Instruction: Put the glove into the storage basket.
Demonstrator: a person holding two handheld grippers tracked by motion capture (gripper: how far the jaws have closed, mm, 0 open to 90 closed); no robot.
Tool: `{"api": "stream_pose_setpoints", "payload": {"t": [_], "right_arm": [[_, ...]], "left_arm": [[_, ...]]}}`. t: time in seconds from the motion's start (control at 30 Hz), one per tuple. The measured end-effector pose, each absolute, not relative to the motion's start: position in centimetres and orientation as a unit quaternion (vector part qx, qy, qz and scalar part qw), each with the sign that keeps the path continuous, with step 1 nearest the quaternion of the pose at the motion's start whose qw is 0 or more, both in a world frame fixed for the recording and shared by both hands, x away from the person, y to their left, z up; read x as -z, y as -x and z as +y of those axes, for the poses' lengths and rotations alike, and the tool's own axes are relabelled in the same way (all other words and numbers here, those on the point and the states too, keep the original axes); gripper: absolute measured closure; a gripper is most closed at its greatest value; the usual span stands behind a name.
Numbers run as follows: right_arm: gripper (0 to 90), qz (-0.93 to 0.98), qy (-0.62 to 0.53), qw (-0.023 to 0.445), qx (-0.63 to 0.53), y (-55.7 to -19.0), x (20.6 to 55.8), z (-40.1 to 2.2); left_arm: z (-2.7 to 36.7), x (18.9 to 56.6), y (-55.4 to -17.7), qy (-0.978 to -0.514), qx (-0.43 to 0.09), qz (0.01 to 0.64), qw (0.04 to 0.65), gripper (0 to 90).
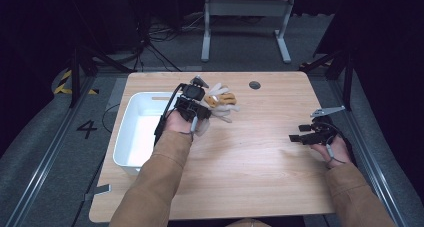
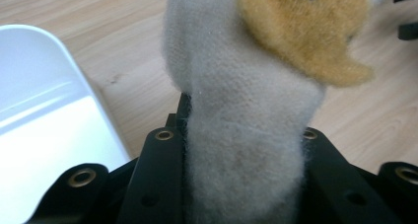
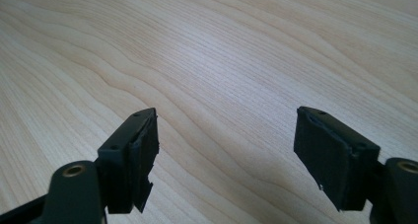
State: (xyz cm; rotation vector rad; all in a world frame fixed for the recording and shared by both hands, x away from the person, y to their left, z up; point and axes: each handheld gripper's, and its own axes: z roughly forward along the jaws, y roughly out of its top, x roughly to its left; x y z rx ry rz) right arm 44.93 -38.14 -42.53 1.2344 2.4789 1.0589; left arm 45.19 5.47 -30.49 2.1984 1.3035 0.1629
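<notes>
A plush toy [image 1: 221, 103] with a pale grey body and an orange-tan patch lies by the table's far middle, just right of the white bin. My left gripper [image 1: 200, 109] is shut on it. In the left gripper view the grey fuzzy body [image 2: 241, 135] is pinched between the two black jaws of that gripper [image 2: 236, 140], and the orange part [image 2: 305, 31] sticks out above. My right gripper [image 1: 296, 137] hovers low over bare wood near the table's right edge. Its jaws stand wide apart with nothing between them [image 3: 226, 130].
A white rectangular bin [image 1: 131, 137] sits at the table's left side, its rim [image 2: 59, 46] close to the left of the held toy. A round cable hole [image 1: 254, 85] marks the far edge. Bare wooden tabletop [image 1: 250, 157] spans the space between my hands.
</notes>
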Motion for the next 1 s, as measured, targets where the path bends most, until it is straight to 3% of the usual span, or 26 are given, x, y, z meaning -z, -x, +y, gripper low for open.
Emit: {"api": "stream_pose_setpoints", "payload": {"t": [1.0], "right_arm": [[25.0, 0.844, -0.405, 0.099, -0.336, -44.5, 43.0, -38.4]], "left_arm": [[11.4, 27.6, -45.5, -0.75, -0.078, 0.613, 0.238, 70.9]]}}
